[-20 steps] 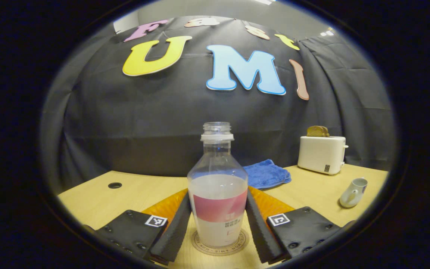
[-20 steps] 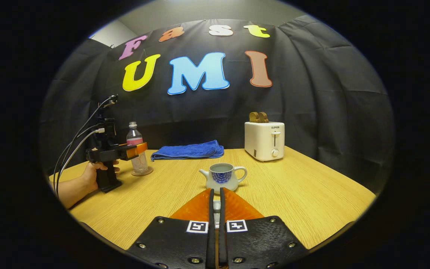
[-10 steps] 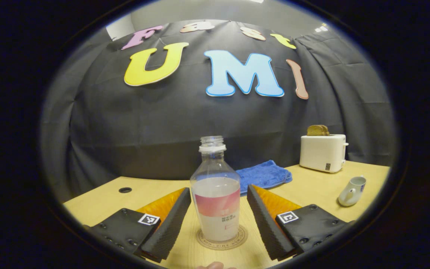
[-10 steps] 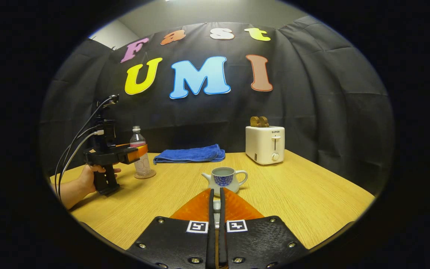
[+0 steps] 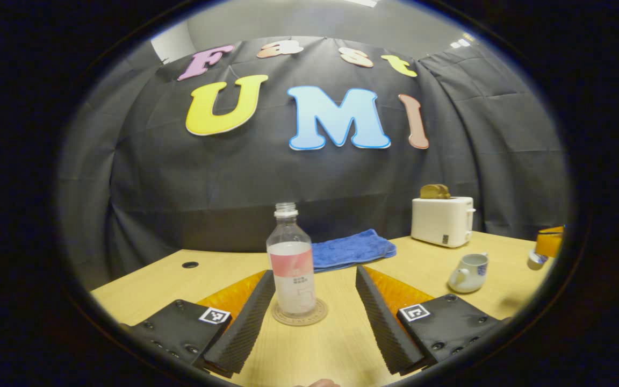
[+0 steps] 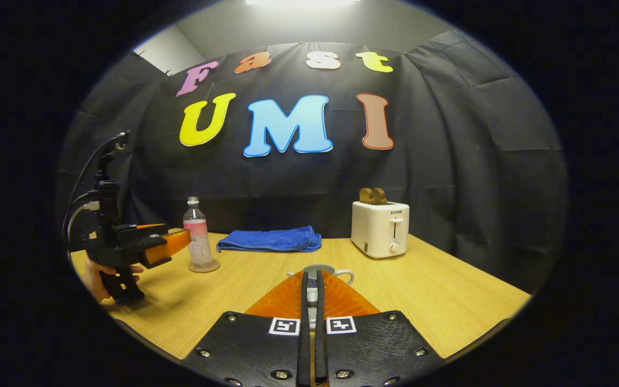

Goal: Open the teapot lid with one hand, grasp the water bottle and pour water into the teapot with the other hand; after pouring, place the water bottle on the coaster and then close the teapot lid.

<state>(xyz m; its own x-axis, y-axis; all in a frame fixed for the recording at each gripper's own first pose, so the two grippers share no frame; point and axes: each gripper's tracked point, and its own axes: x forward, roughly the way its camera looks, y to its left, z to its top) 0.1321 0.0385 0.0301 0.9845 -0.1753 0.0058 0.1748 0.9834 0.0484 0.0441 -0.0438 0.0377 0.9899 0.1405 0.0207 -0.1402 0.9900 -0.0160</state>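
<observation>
Standing upright on a round coaster [image 5: 300, 316], the uncapped water bottle [image 5: 291, 269] is seen in the left gripper view just ahead of the left tongs [image 5: 315, 287], whose fingers are spread wide with nothing held between them and no contact made with the bottle. Farther right on the desk [image 5: 342, 344], the white teapot [image 5: 468, 266] is seen with its lid off, apart from the bottle. In the right gripper view, the right tongs [image 6: 312, 282] are closed down to a narrow gap on a small pale object, taken to be the teapot lid [image 6: 312, 294], and are held over the near side of the teapot. A blue towel [image 6: 271, 240] and a white toaster [image 6: 380, 229] with bread in it are placed at the back of the desk.
</observation>
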